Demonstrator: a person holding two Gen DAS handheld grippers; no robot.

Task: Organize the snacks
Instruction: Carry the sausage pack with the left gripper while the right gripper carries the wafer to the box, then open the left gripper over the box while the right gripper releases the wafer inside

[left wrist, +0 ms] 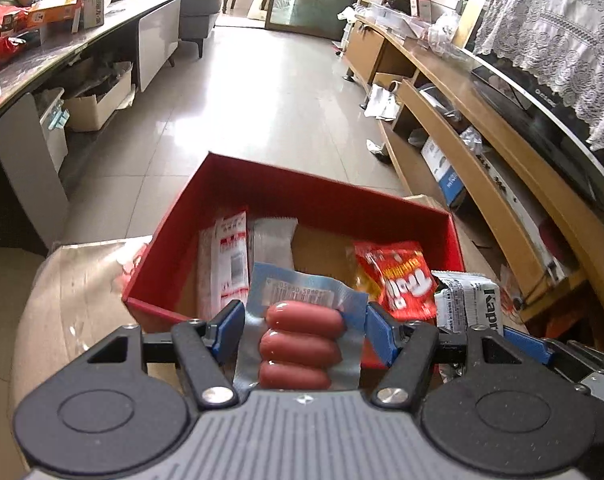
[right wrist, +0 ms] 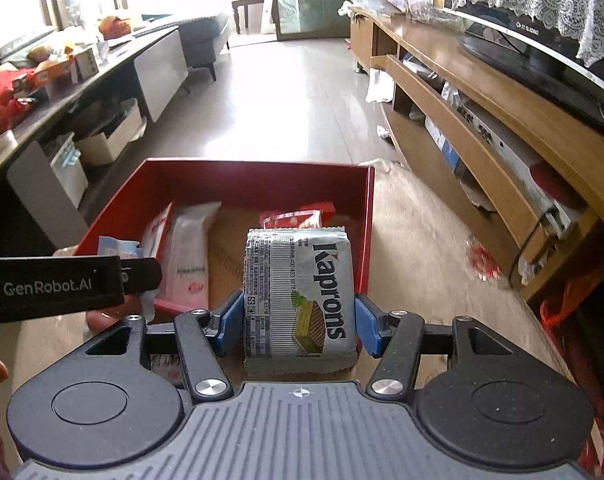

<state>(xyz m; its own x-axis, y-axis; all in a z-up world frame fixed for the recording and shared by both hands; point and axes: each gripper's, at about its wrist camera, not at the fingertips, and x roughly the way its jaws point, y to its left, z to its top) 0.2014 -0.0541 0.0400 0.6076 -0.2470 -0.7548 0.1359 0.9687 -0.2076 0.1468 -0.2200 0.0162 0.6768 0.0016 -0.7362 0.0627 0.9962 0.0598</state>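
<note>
A red box (left wrist: pixel 302 196) stands on a brown surface and holds several snack packs: white-and-red packs (left wrist: pixel 229 260) at the left and a red bag (left wrist: pixel 398 276) at the right. My left gripper (left wrist: pixel 302 326) is shut on a sausage pack (left wrist: pixel 299 344) over the box's near edge. My right gripper (right wrist: pixel 297 322) is shut on a silver Kaprons wafer pack (right wrist: pixel 302 292) just in front of the box (right wrist: pixel 257 178). The wafer pack also shows in the left wrist view (left wrist: pixel 470 304). The left gripper's body (right wrist: pixel 61 282) crosses the right wrist view at the left.
A wooden TV cabinet (left wrist: pixel 482 112) with a screen (right wrist: pixel 542 52) runs along the right. A dark counter (left wrist: pixel 61 48) with snacks and boxes runs along the left. Tiled floor (left wrist: pixel 269 92) lies beyond the box. A red wrapper (right wrist: pixel 480 262) lies to the right.
</note>
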